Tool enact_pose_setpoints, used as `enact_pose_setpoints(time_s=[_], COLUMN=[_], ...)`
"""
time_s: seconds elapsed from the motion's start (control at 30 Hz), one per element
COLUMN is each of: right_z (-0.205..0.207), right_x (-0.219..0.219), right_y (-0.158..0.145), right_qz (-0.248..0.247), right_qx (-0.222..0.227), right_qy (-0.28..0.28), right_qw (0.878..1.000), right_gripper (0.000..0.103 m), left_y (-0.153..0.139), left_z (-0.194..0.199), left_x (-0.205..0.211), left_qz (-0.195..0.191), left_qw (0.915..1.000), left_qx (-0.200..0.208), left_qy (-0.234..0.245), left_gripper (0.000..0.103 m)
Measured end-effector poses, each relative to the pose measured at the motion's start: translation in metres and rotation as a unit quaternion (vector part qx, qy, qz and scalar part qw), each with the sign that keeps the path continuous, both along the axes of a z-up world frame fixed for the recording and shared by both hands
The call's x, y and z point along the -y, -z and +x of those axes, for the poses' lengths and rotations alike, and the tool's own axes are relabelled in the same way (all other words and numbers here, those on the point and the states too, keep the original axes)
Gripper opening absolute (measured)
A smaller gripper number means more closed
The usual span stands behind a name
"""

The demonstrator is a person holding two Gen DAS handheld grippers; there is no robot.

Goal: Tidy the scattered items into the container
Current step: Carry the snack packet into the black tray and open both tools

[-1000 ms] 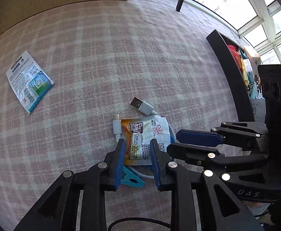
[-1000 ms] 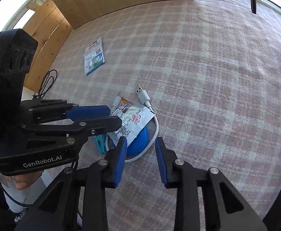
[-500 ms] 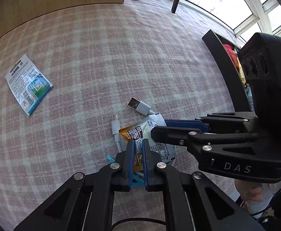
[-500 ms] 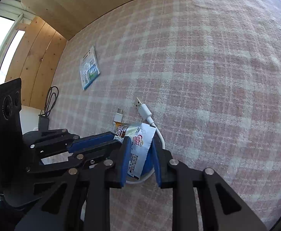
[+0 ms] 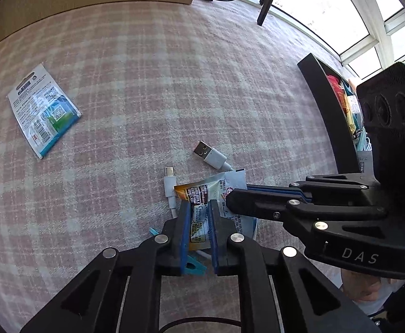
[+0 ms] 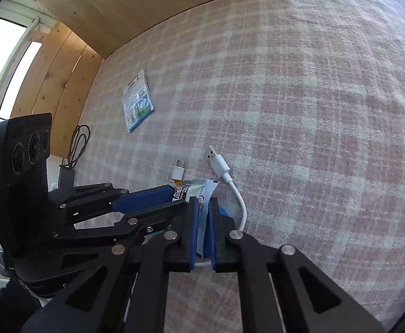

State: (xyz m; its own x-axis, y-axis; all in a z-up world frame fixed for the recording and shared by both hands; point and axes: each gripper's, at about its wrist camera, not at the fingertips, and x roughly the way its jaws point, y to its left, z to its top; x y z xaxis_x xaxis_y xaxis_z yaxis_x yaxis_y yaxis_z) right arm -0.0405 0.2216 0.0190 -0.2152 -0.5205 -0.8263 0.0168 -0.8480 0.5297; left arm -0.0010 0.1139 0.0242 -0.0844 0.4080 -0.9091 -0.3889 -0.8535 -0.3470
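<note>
Both grippers pinch one sachet (image 5: 202, 194): the left gripper (image 5: 199, 216), jaws easing apart, and the right gripper (image 6: 202, 216), clamped on its white edge. It lies atop a cable (image 5: 210, 156), outside the part-filled container (image 5: 324, 116); a packet (image 5: 43, 109) waits apart.

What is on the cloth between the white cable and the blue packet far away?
Nothing. Between the cable and the packet, only bare checked cloth shows, in both wrist views.
</note>
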Motion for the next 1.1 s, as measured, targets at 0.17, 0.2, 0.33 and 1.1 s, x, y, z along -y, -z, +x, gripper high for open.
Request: enact_pose_setpoints(time_s=[0.17,0.2,0.33,1.1], right_z=[0.003,0.006,0.02,0.178], right_x=[0.0,-0.004,-0.018,-0.287], right_y=[-0.01,-0.013,-0.028,-0.135], right_qz=[-0.004,-0.008,-0.012,0.031], right_qx=[-0.012,-0.015,-0.029,-0.118], right_qy=[0.009,0.008,0.006,0.314], right_qw=[1.0,1.0,0.999,0.941], right_gripper=[0.003,0.002,0.002,0.001], left_y=[-0.01,-0.013,-0.03,-0.076], left_z=[0.001,0.001,0.0,0.004], left_x=[0.006,0.006,-0.004,-0.065], left_qz=[0.014,0.016,0.031,0.033], left_qw=[0.9998,0.9998,0.9993,0.9957], left_qx=[-0.003,-0.006,-0.018,-0.066], left_qy=[-0.011,-0.013,-0.005,0.056], left_gripper=[0.001,0.0,0.0,0.0])
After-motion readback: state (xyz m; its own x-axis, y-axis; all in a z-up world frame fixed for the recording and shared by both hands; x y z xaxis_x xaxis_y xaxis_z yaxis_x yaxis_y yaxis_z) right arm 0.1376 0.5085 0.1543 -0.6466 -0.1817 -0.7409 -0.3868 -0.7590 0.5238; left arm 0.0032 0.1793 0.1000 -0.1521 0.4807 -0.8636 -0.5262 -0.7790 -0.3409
